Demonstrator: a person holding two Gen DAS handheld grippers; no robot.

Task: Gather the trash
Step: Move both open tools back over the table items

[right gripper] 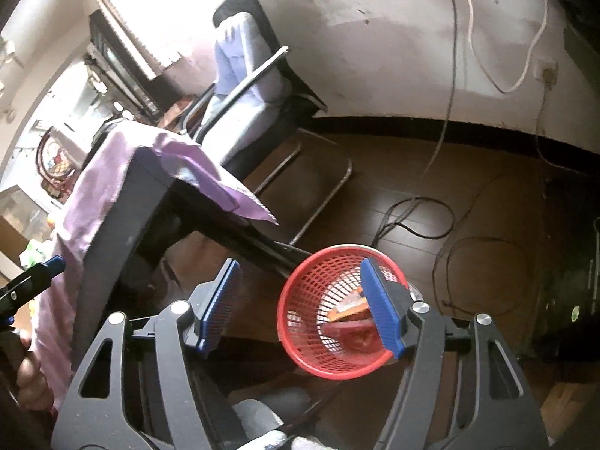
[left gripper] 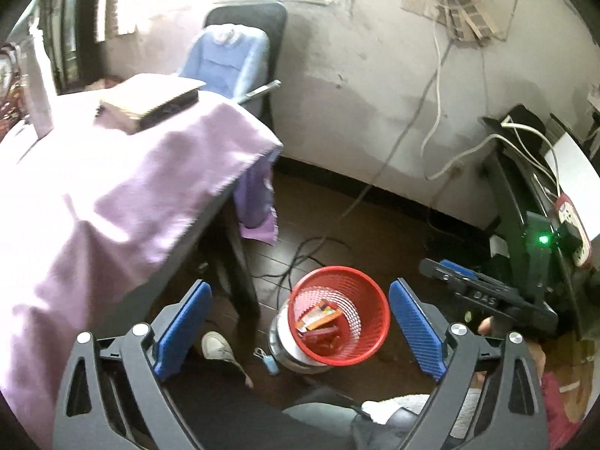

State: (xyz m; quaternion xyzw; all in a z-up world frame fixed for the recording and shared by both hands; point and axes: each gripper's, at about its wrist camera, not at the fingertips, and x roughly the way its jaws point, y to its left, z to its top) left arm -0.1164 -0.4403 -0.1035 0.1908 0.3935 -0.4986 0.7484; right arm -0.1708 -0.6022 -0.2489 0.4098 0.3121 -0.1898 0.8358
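Observation:
A red mesh wastebasket (left gripper: 339,315) stands on the dark wood floor beside the table leg, on top of a metal pot (left gripper: 288,352). It holds red and orange wrappers (left gripper: 318,320). My left gripper (left gripper: 300,332) is open and empty, held above the basket. My right gripper (right gripper: 303,305) is open and empty, its right finger over the same basket (right gripper: 337,303) with wrappers (right gripper: 352,324) inside. The right gripper also shows at the right of the left wrist view (left gripper: 483,296).
A table with a purple cloth (left gripper: 112,187) is at the left, a book (left gripper: 150,99) on it. A black chair with a blue cover (left gripper: 232,60) stands by the wall. Cables (left gripper: 311,251) lie on the floor. Black equipment (left gripper: 525,202) is at the right.

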